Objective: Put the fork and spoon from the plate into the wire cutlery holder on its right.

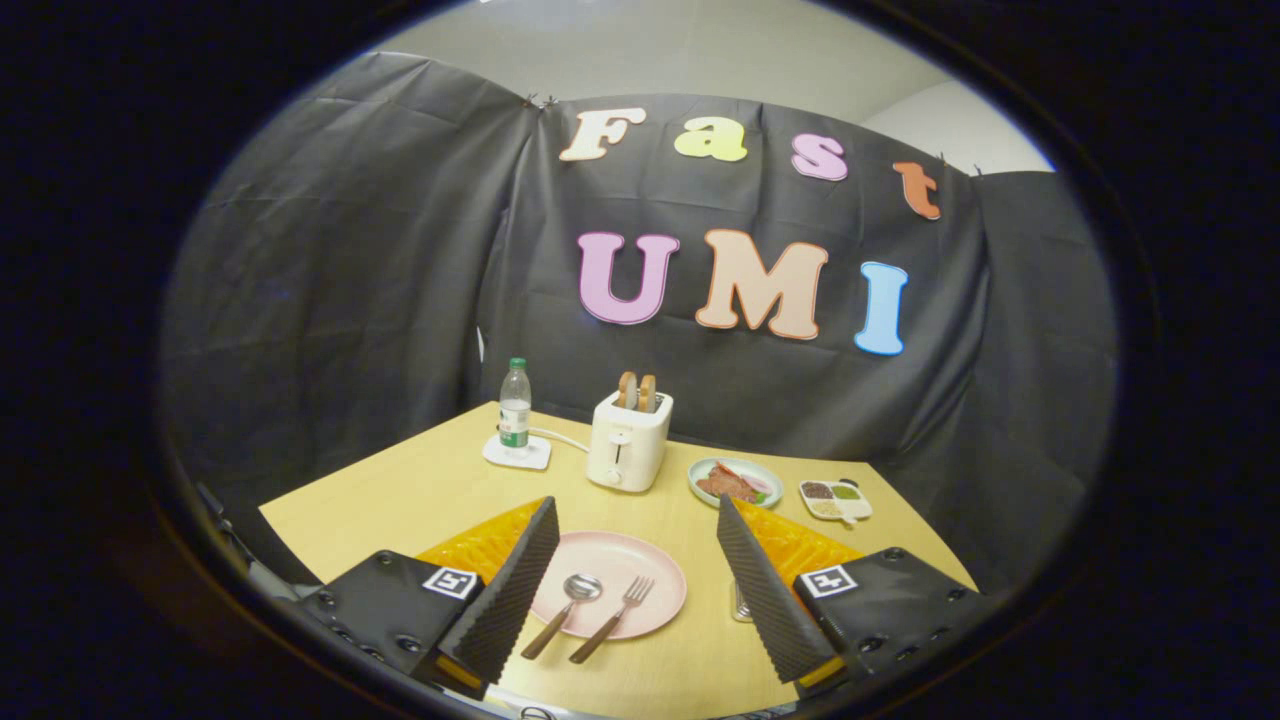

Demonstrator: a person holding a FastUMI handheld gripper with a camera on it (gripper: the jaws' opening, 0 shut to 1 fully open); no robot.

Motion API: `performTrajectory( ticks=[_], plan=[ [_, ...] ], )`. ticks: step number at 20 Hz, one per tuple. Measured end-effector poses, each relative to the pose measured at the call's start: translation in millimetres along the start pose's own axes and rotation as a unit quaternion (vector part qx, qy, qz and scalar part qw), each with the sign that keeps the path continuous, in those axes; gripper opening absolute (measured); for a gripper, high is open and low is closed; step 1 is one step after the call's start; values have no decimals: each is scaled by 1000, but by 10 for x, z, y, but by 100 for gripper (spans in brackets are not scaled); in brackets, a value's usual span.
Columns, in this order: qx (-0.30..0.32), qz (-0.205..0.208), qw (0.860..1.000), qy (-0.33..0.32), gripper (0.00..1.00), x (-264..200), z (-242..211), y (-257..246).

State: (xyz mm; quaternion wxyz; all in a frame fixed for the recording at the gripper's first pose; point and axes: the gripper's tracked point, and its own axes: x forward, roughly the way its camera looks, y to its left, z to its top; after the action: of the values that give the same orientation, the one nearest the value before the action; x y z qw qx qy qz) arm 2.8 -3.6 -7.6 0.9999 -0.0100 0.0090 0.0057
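I am holding the released gripper (635, 560) high over the spoon (566, 602) and fork (613, 618), risking nudging both together.

You have one pink plate (640, 570) on the table (400, 495), with one spoon (566, 604) and one fork (614, 617) on it. Beyond sit one toaster (628, 442) holding two bread slices (637, 391), one bottle (515, 403) on one white pad (517, 453), one food dish (735, 481), and one small tray (836, 499) with three fillings. One gripper (637, 575), two fingers wide apart.
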Motion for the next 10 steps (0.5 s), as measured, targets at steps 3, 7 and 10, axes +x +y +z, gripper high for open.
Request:
performTrajectory(
  ticks=[3,7,10],
  plan=[
    [-4,4,1000,8,100,8,-68,36],
    [-3,5,1000,18,100,12,-166,70],
    [6,-6,1000,29,100,42,-298,86]
  ],
)
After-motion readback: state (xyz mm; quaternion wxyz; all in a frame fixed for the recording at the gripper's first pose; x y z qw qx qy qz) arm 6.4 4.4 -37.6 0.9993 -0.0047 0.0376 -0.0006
